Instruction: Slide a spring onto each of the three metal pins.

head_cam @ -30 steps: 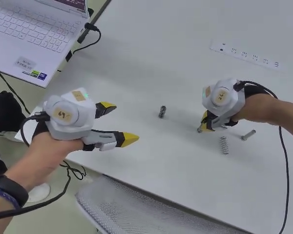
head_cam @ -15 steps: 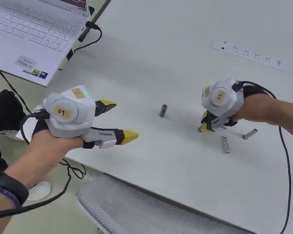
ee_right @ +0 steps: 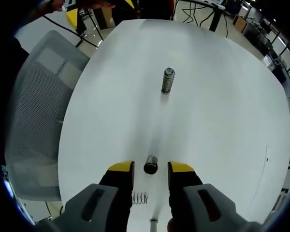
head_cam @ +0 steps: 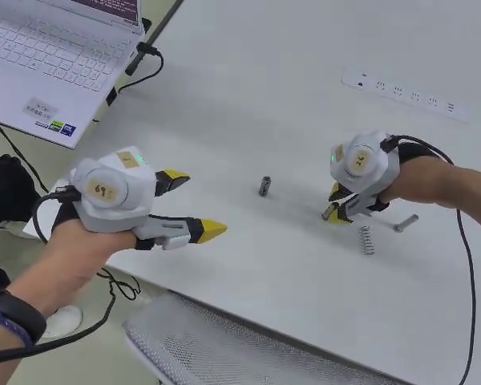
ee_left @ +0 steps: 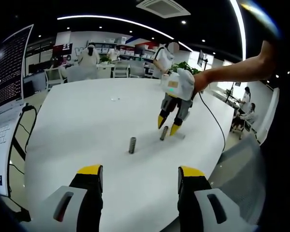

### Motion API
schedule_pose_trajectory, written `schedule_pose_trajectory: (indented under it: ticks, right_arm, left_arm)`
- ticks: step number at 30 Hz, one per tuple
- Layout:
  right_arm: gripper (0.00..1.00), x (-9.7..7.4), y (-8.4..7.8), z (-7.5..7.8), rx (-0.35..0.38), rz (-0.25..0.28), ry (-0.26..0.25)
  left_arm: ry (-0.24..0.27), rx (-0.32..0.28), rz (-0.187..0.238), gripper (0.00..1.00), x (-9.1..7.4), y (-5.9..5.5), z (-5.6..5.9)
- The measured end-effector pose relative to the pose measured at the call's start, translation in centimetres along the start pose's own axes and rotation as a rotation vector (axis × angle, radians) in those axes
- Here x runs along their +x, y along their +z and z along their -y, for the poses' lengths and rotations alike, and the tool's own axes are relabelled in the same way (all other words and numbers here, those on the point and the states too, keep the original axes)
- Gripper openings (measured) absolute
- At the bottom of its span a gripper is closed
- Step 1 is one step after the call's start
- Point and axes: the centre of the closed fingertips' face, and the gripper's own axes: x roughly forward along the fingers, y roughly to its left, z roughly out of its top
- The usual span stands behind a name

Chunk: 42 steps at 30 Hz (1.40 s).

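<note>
Head view: a sprung pin (head_cam: 264, 186) stands upright on the table (head_cam: 248, 96), its long axis straight up from the top, so I judge one pin of three done. The right gripper (head_cam: 337, 212) points down at a bare pin (head_cam: 329, 212) between its tips, well to the right of the sprung pin. Just beside it, nearer the person, a spring (head_cam: 367, 239) lies flat, its axis running roughly toward the table's near edge. A flat pin (head_cam: 406, 222) lies near it, slanting away to the right. The left gripper (head_cam: 194, 202) hangs at the near edge, jaws wide, holding nothing

Left gripper view: the bare pin stands about upright between the right gripper's yellow tips, with the sprung pin apart from it

Right gripper view: the bare pin shows end-on, its top toward the camera, with the jaws narrow on either side (a sliver of table shows each side, so I cannot tell whether they pinch it). The step in hand looks like setting the second pin. The next move calls for taking the spring by its side, turning its axis upright over that pin and lowering it on
</note>
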Motion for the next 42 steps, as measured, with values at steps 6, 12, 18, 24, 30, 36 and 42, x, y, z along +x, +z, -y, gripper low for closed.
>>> schedule_pose_trajectory:
  ticks: [6, 12, 18, 24, 30, 36, 42]
  right_arm:
    - [0.28, -0.7, -0.5, 0.2, 0.009, 0.006, -0.020]
    - [0.29, -1.2, -1.1, 0.6, 0.026, 0.017, -0.045]
    - [0.29, -2.0, -1.2, 0.9, 0.069, 0.061, -0.081]
    - [0.30, -2.9, -1.4, 0.9, 0.109, 0.091, -0.118]
    - [0.30, -3.9, -1.3, 0.5, 0.190, 0.165, -0.147]
    - [0.31, -4.5, -1.1, 0.1, 0.303, 0.268, -0.159]
    - [0.32, -5.4, -0.8, 0.2, 0.411, 0.385, -0.197]
  left_arm:
    - [-0.003, 0.008, 0.002, 0.58, 0.0, 0.3, 0.3]
    - [-0.005, 0.017, 0.003, 0.58, -0.1, 0.5, 0.5]
    - [-0.003, 0.023, 0.007, 0.58, -0.2, 0.7, 0.3]
    - [0.000, 0.028, 0.009, 0.58, -0.2, 0.8, 0.2]
    - [0.007, 0.028, 0.017, 0.58, -0.5, 1.0, 0.1]
    - [0.013, 0.029, 0.023, 0.58, -0.8, 1.3, 0.3]
    - [0.021, 0.026, 0.032, 0.58, -1.1, 1.7, 0.6]
